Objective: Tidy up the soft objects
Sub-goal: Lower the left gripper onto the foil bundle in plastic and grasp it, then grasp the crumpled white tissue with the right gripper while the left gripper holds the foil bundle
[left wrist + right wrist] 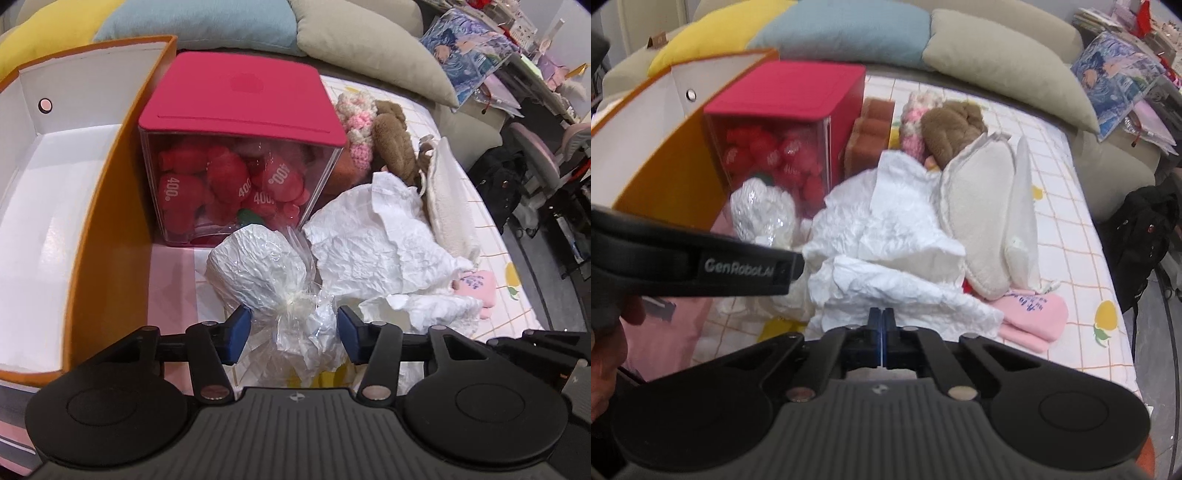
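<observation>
We've got one clear-plastic-wrapped white bundle point(273, 273) sitting between our left gripper's point(293, 330) spread jaws, not pinched, just near of one pink-lidded clear box point(236, 110). Our right gripper point(882, 320) is closed tight at the near edge of one crumpled white paper sheet point(886, 236); whether it's pinching it, can't tell.

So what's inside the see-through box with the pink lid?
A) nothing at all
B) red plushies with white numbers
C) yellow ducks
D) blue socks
B: through the clear wall of the box, under its pink lid, you can see red plush toys printed with white numbers.
</observation>
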Demonstrator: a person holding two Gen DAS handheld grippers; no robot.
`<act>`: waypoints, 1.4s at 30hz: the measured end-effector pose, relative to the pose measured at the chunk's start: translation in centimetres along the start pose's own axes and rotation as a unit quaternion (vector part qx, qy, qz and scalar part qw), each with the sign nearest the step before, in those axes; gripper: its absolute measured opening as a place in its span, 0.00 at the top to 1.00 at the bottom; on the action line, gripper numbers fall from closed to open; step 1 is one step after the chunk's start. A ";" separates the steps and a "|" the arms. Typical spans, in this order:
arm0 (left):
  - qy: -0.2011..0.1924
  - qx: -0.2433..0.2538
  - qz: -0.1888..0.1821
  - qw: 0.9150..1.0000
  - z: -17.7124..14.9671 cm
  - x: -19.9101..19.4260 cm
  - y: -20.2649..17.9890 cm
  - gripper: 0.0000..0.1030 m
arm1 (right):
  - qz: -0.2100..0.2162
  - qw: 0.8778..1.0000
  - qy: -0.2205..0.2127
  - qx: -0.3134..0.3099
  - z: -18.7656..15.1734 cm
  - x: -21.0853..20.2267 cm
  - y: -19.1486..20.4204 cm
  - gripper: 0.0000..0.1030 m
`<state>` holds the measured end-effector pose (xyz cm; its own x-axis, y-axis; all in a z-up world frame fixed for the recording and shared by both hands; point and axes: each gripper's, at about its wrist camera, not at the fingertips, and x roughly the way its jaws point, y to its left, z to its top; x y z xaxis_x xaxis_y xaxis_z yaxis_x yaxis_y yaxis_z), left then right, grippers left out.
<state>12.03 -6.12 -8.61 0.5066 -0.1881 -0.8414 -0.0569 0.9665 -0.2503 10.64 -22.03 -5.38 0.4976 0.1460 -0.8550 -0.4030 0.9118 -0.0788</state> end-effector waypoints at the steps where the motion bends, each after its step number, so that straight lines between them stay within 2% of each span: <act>1: -0.006 0.005 -0.001 1.000 0.0 -0.5 -0.1 0.44 | 0.000 1.000 -0.006 0.002 0.0 -0.4 0.0 1.00; 10: -0.049 0.048 -0.017 0.998 -1.0 -5.5 -0.9 0.44 | -0.007 0.999 -0.053 -0.006 0.5 -4.6 0.0 1.00; 16: -0.074 0.085 -0.033 0.993 -1.9 -9.4 -0.9 0.44 | 0.012 0.996 -0.084 -0.007 1.2 -8.9 0.1 1.00; 21: -0.062 0.084 -0.029 0.994 -2.9 -10.5 0.3 0.44 | 0.046 0.995 -0.080 -0.022 0.9 -11.1 1.2 1.00; 25: -0.050 0.079 -0.029 0.995 -3.6 -10.3 1.2 0.44 | 0.046 0.996 -0.045 -0.066 0.5 -8.8 2.1 0.99; 26: -0.048 0.077 -0.029 0.995 -3.5 -10.1 1.3 0.44 | 0.047 0.995 -0.041 -0.073 0.4 -7.9 2.2 0.96; 27: -0.048 0.076 -0.031 0.995 -3.6 -9.9 1.3 0.44 | 0.043 0.995 -0.036 -0.087 0.4 -7.0 2.3 0.89; 28: -0.049 0.076 -0.032 0.995 -3.6 -9.7 1.4 0.44 | 0.036 0.993 -0.033 -0.103 0.2 -6.3 2.5 0.74; 30: -0.045 0.074 -0.033 0.996 -3.4 -9.1 1.4 0.44 | 0.016 0.991 -0.033 -0.131 0.1 -4.8 2.6 0.54; 32: -0.040 0.075 -0.034 0.996 -3.6 -8.5 1.5 0.44 | 0.014 0.988 -0.027 -0.151 0.1 -3.5 2.4 0.40; 33: -0.036 0.075 -0.034 0.996 -3.6 -8.2 1.5 0.44 | 0.013 0.986 -0.024 -0.162 0.2 -2.9 2.5 0.26; 34: -0.034 0.075 -0.036 0.996 -3.8 -8.1 1.6 0.44 | 0.014 0.984 -0.023 -0.177 0.2 -2.4 2.5 0.16; 35: -0.031 0.075 -0.036 0.996 -3.8 -7.9 1.6 0.44 | 0.015 0.981 -0.024 -0.192 0.3 -1.8 2.6 0.14; 38: -0.028 0.076 -0.035 0.996 -3.9 -7.7 1.6 0.44 | 0.006 0.972 -0.022 -0.235 0.3 0.0 3.0 0.14; 39: -0.027 0.076 -0.034 0.996 -3.9 -7.7 1.7 0.44 | 0.003 0.969 -0.019 -0.245 0.3 0.6 3.2 0.19; 41: -0.026 0.073 -0.034 0.996 -3.9 -7.6 1.9 0.44 | 0.001 0.965 -0.003 -0.262 0.2 1.9 3.3 0.36; 42: -0.024 0.071 -0.034 0.997 -3.9 -7.6 2.0 0.44 | 0.006 0.965 0.007 -0.263 0.1 2.3 3.3 0.52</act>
<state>4.69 -3.46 -4.55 0.5464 -0.2483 -0.7999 0.0996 0.9675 -0.2323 10.53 -18.61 -7.53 0.4818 0.1465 -0.8640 -0.7444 0.5886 -0.3153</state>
